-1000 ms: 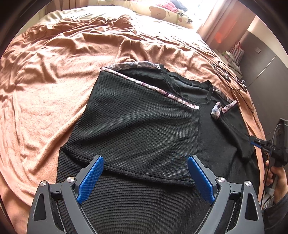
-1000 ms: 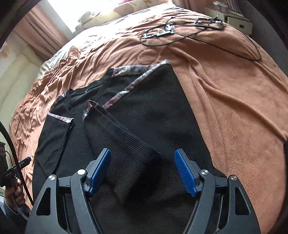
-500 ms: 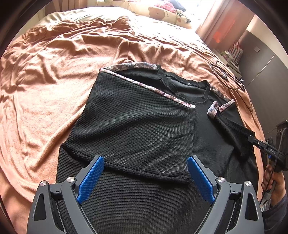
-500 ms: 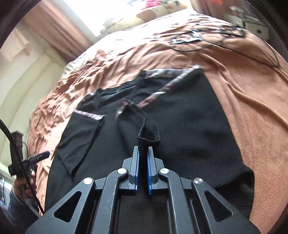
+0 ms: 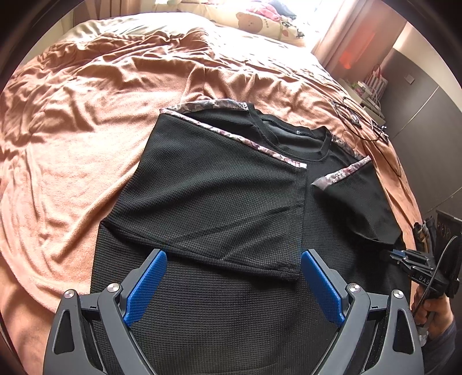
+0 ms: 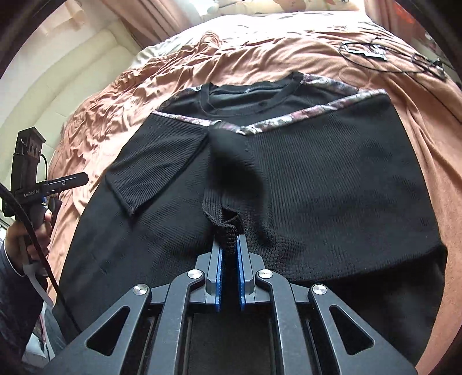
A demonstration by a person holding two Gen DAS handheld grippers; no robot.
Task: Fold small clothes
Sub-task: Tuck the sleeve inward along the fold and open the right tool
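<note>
A black waffle-knit shirt (image 5: pixel 219 190) with floral shoulder trim lies on the bed, its left sleeve folded across the chest. My left gripper (image 5: pixel 232 256) hovers open just above the shirt's lower half, with nothing between its blue pads. In the right wrist view my right gripper (image 6: pixel 228 239) pinches the black cuff of the other sleeve (image 6: pixel 222 210). Its jaws are starting to open, but the cuff is still pressed between them. That sleeve is drawn from its shoulder toward the shirt's middle (image 6: pixel 317 173). The left wrist view shows the right gripper (image 5: pixel 404 256) at the shirt's right edge.
A rumpled orange-brown blanket (image 5: pixel 86 129) covers the bed around the shirt. Black cables and a small device (image 6: pixel 366 52) lie on it beyond the collar. A bear-print pillow (image 5: pixel 254 23) sits at the head, with curtains and a dark cabinet (image 5: pixel 418 129) on the right.
My right gripper shut on the sleeve cuff and pulled it over the shirt, stretching the bunched sleeve out. The left gripper stayed open in place.
</note>
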